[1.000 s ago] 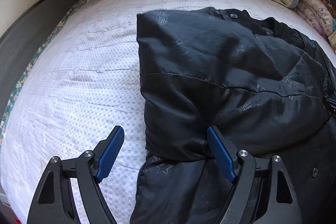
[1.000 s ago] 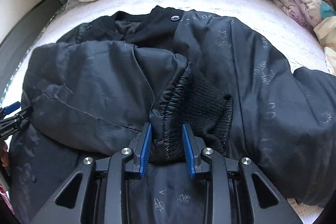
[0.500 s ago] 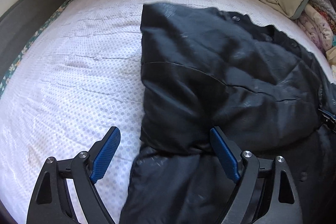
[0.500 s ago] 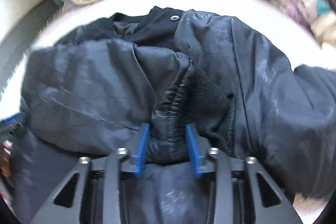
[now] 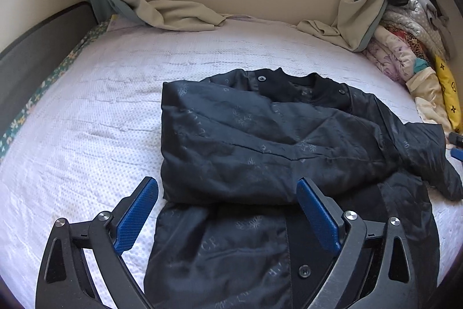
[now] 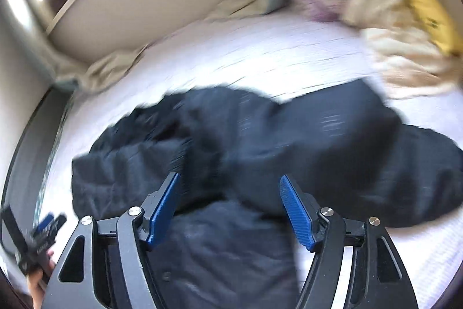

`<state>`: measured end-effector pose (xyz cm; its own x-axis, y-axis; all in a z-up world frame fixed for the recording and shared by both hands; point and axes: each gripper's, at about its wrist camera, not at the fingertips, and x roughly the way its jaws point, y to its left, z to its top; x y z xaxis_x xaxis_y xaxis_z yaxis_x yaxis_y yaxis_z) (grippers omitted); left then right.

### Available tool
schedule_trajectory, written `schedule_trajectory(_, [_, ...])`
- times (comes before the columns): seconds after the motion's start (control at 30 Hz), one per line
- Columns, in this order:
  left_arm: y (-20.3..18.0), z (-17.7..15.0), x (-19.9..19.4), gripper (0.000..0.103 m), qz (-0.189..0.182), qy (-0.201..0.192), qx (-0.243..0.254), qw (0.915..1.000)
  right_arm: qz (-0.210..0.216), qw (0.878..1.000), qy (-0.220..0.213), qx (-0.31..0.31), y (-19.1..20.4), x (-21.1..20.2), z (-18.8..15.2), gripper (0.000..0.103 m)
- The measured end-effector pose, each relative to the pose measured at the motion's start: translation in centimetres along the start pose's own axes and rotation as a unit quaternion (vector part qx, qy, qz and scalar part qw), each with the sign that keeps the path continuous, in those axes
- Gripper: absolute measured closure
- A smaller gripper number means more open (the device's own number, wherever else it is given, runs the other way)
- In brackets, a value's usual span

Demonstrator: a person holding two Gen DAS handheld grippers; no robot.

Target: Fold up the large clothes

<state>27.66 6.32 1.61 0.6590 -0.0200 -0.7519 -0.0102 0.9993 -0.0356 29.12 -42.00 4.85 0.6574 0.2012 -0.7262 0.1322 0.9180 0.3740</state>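
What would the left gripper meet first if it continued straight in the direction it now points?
Most likely the black jacket: its folded-over sleeve lies directly ahead of the open left gripper, whose fingers hold nothing. The white bed cover lies under it. Depth is unclear, so this is a judgement.

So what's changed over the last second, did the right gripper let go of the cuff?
Yes. The right gripper has just been opening; its fingers no longer pinch the jacket cuff and have pulled back. The left gripper opened wider and backed away too. The jacket stays folded on the bed.
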Motion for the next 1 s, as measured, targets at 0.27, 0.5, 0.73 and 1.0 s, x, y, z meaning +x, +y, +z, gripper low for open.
schedule_trajectory(0.27, [0.6, -0.6, -0.3, 0.005, -0.006, 0.011, -0.011, 0.9999, -0.056, 0.986, -0.036, 0.152, -13.8, -3.3, -0.5, 0.033])
schedule_trajectory(0.5, [0.6, -0.5, -0.7, 0.005, -0.011, 0.008, -0.017, 0.9998, -0.145, 0.956, -0.080, 0.244, -24.3, -7.8, -1.5, 0.033])
schedule_trajectory(0.73, [0.0, -0.8, -0.2, 0.005, -0.009, 0.014, -0.007, 0.9998, -0.172, 0.928, -0.057, 0.325, -31.2, -7.6, -4.0, 0.033])
schedule_trajectory(1.0, [-0.6, -1.1, 0.2, 0.005, -0.005, 0.016, 0.001, 0.9999, -0.157, 0.919, -0.056, 0.358, -32.4, -5.1, -5.0, 0.030])
